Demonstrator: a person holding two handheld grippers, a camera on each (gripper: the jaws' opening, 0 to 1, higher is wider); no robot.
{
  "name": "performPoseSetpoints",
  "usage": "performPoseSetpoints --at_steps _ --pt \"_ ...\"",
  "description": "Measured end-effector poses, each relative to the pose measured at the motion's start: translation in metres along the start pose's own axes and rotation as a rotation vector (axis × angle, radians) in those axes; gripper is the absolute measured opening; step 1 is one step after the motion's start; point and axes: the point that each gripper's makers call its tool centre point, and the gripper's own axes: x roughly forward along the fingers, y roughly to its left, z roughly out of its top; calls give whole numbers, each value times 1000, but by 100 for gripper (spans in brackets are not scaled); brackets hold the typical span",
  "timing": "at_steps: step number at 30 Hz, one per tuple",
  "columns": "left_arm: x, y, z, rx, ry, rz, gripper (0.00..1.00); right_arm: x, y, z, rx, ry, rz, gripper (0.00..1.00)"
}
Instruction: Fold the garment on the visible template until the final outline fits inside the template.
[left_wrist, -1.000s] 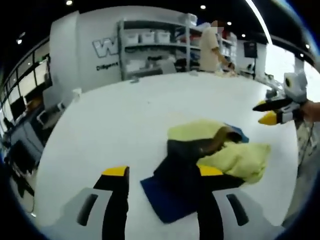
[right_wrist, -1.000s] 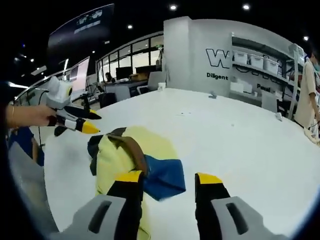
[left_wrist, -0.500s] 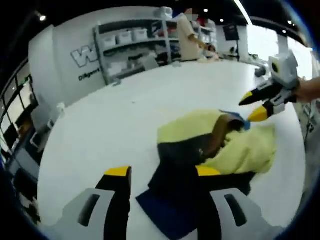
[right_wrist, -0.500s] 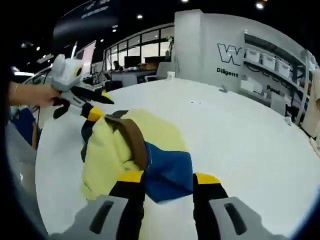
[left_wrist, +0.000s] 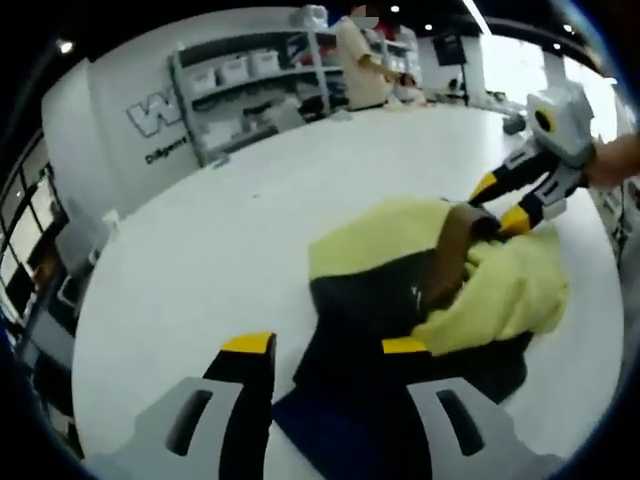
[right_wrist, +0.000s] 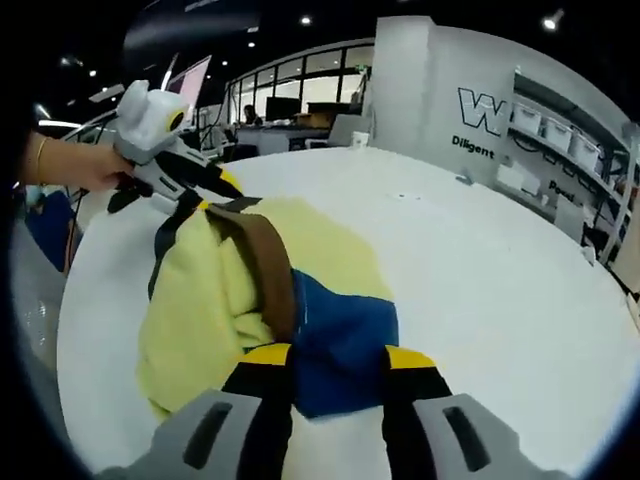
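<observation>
Yellow cloth of the garment lies bunched on the white table; my left gripper spreads wide over its dark part. My right gripper straddles the blue template, jaws parted.

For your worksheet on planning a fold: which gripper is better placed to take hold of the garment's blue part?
Right, probably: the right gripper has its open jaws either side of the blue part, while the left gripper sits over the dark fabric.

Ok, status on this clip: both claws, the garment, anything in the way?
Left claw open, low over the crumpled yellow, navy and brown garment. Right claw open at the blue template. Garment unfolded, spilling past template. White table otherwise unobstructed.
</observation>
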Motion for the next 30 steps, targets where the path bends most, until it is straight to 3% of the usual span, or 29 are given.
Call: performPoseSetpoints --at_steps 3,5,9,11,14,18,26,30 --pt "-2 -4 1 -9 -7 -11 29 0 -7 -4 -14 11 -13 12" --pt "-2 -9 1 -17 -8 -31 25 0 -11 -1 27 -14 -21 9" --pt "-1 -12 3 6 -17 -52 20 2 -13 0 21 -22 -23 15" --pt "-6 -10 8 13 -14 -41 19 4 -14 0 -12 -11 -25 14" --pt "-8 -6 16 -2 -56 -32 12 6 -13 6 0 -41 -16 12" --pt "-6 -7 13 -1 -45 -35 12 11 -5 7 -51 -43 8 24" --pt "-2 -10 8 22 -23 -38 7 8 -1 4 -97 -32 10 19" --pt "-3 -11 8 10 -26 -29 6 4 1 1 -210 6 -3 16"
